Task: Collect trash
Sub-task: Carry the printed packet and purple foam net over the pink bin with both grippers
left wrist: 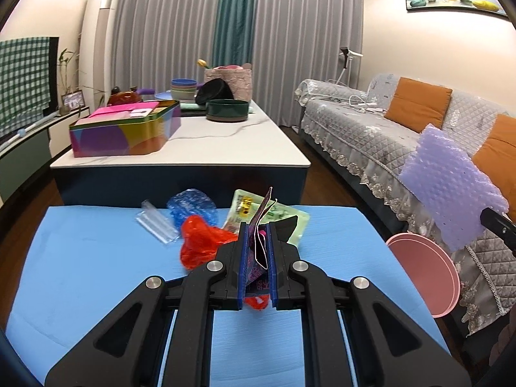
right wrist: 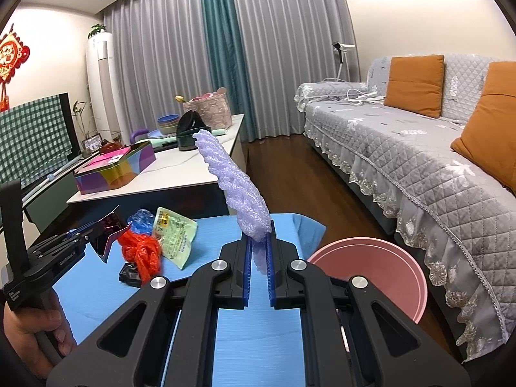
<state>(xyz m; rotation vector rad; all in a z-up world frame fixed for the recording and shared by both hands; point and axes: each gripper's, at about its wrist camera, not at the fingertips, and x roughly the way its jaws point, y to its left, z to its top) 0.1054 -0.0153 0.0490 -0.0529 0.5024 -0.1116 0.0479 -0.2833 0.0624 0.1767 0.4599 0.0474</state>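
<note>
We are gripping a pink wrapper in the left gripper jaws and purple bubble wrap in the right gripper jaws, above the blue table, beside the pink bin.

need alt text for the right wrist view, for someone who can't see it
The right gripper holds a piece of purple bubble wrap upright over a blue table, with a pink bin just to its right. At left, the left gripper grips a dark foil wrapper beside red, blue and green wrappers.
</note>
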